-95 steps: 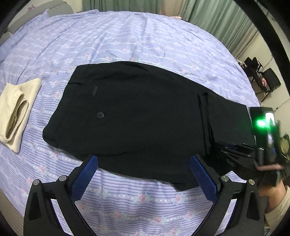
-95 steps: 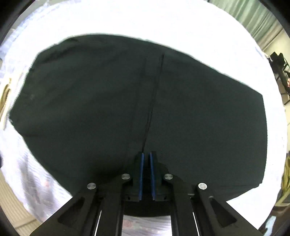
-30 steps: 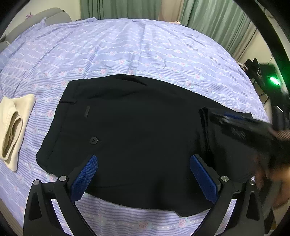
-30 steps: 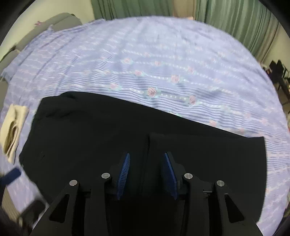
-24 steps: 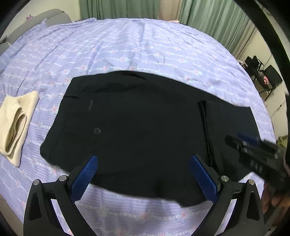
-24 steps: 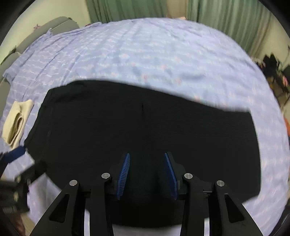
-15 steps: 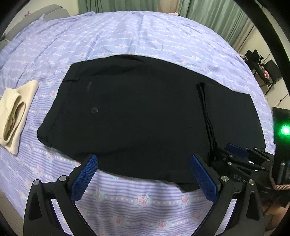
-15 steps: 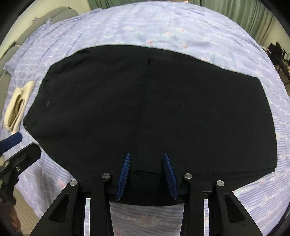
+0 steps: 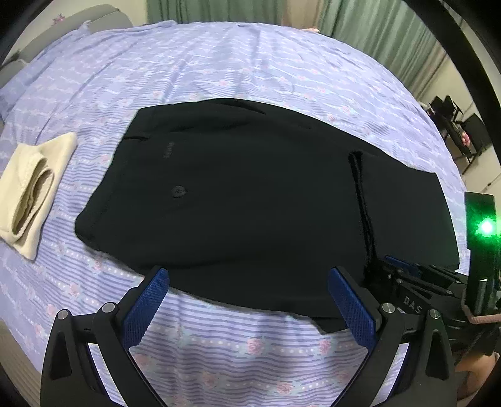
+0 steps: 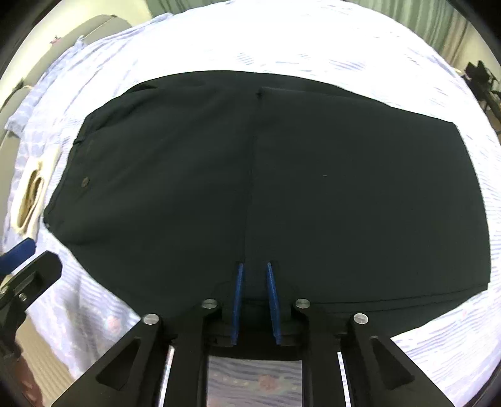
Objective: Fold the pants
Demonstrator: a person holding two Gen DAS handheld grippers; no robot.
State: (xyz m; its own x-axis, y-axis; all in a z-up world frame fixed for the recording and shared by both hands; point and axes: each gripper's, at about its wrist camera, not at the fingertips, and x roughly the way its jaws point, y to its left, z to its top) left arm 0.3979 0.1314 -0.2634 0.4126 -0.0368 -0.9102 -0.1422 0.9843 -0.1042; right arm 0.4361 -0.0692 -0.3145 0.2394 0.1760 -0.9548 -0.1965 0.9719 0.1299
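**Right tongs closing on pants' near edge, left tongs wide open**

Right gripper [image 10: 254, 299]: blue pads [image 10: 237, 300] narrowed to a small gap, set over the near edge of the black pants [image 10: 281, 188] right where the folded-over hem line meets that edge. Dark cloth sits between the pads; can't tell if they actually pinch it yet. In the left wrist view the same tool [image 9: 416, 291] is low at the pants' near right corner, green LED lit on its body.

Left gripper [image 9: 247, 300]: spread wide, nothing between the pads [image 9: 145, 308]. It hangs over the bedsheet [image 9: 238, 350], just short of the pants' [image 9: 250, 194] near edge, not touching cloth. Its tip [image 10: 18, 253] shows at the left edge of the right wrist view.

Pants: flat on the striped, rose-print sheet, middle of the bed, waistband to the left with a button [image 9: 178, 190] facing up. Leg ends are folded back, their hem edge [image 9: 360, 194] running front-to-back across the right part.

Left of the waistband, apart from it: folded cream garment [image 9: 29, 191].

Far: green curtains [image 9: 360, 28], dark chairs [image 9: 454, 115] at right.
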